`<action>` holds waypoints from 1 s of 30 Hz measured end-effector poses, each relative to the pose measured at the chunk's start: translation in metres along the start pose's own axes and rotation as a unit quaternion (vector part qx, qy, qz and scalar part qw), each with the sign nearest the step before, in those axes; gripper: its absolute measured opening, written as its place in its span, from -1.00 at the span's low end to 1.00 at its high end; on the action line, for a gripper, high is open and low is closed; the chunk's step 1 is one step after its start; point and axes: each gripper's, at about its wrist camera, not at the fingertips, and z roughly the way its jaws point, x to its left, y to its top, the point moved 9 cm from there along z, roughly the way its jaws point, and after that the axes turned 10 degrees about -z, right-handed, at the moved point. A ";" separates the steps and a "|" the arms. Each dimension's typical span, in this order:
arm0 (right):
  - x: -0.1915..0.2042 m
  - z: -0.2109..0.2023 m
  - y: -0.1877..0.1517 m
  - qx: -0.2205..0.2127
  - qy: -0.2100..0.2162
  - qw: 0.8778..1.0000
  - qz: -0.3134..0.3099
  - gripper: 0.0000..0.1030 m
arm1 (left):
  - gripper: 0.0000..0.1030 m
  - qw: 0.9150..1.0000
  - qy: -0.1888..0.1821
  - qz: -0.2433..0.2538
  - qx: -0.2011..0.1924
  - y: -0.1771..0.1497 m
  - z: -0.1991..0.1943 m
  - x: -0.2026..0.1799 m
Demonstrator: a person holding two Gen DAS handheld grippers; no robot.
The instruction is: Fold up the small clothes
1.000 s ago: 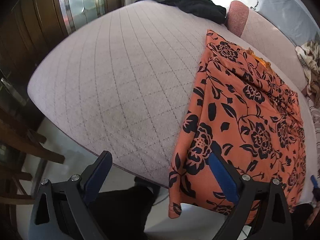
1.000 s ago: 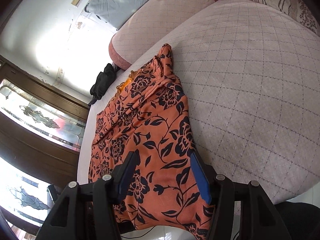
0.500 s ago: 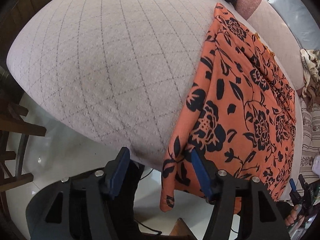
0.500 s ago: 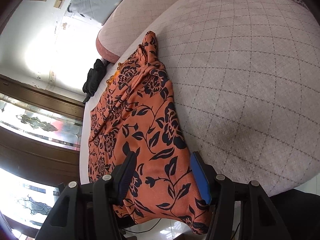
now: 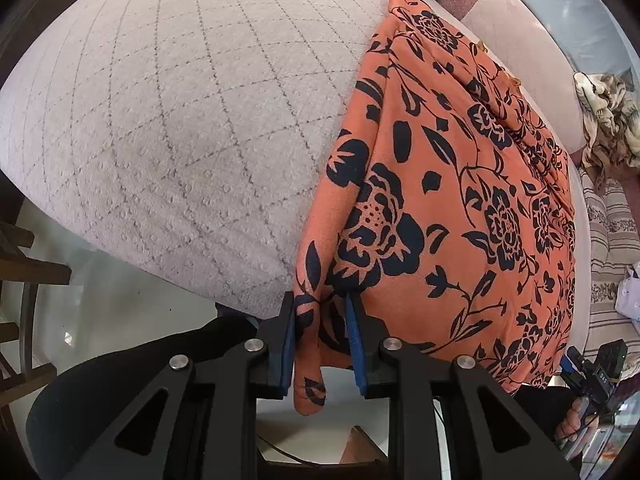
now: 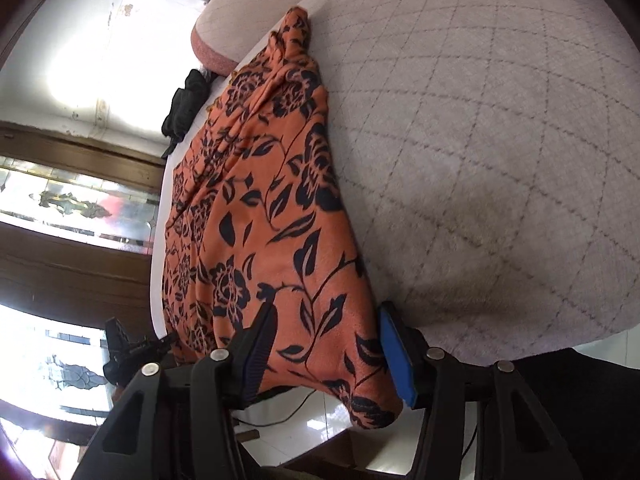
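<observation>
Orange floral garment (image 5: 452, 184) lies spread lengthwise on the bed (image 5: 192, 112), which has a grey diamond-quilted cover. Near hem of the garment hangs over the bed's front edge.

Left tongs (image 5: 320, 336): blue pads drawn in on the left hanging corner of the garment; cloth is bunched between them and a tip of fabric droops below. Clamped on the garment.

Right tongs (image 6: 332, 344): pads apart, straddling the right hanging corner; cloth lies between them, the right pad just beside its edge. Not closed on it.

Black clothing (image 6: 184, 108) sits at the far end of the bed near a pink pillow (image 6: 224, 36). A patterned blanket (image 5: 608, 120) is bunched at the right in the left wrist view.
</observation>
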 end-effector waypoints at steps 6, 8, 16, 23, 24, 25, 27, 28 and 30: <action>0.019 0.014 -0.006 0.020 -0.029 0.998 -0.055 -0.19 | 0.47 1.000 0.003 -0.020 0.020 -0.003 0.004 0.007; 0.021 0.017 -0.007 0.026 -0.046 0.996 -0.071 -0.54 | 0.35 1.000 0.008 -0.008 0.026 -0.009 0.008 0.003; 0.066 0.010 0.007 0.006 -0.029 0.992 -0.124 -0.85 | -0.87 0.998 -0.040 -0.020 0.042 -0.009 0.002 -0.014; 0.105 -0.031 0.084 -0.082 0.043 0.990 -0.108 -0.85 | -0.88 0.990 -0.136 0.035 -0.029 0.064 -0.076 -0.085; 0.107 -0.035 0.102 -0.096 0.048 0.989 -0.103 -0.85 | -0.88 0.988 -0.141 0.042 -0.037 0.082 -0.083 -0.095; 0.109 -0.039 0.121 -0.110 0.050 0.988 -0.099 -0.85 | -0.89 0.987 -0.143 0.049 -0.046 0.102 -0.087 -0.108; 0.112 -0.041 0.164 -0.140 0.036 0.985 -0.098 -0.85 | -0.89 0.987 -0.134 0.056 -0.067 0.148 -0.093 -0.129; 0.111 -0.040 0.188 -0.155 0.030 0.983 -0.093 -0.85 | -0.89 0.987 -0.134 0.052 -0.073 0.172 -0.091 -0.138; 0.103 -0.033 0.236 -0.178 0.032 0.981 -0.064 -0.85 | -0.89 0.987 -0.132 0.043 -0.081 0.221 -0.087 -0.150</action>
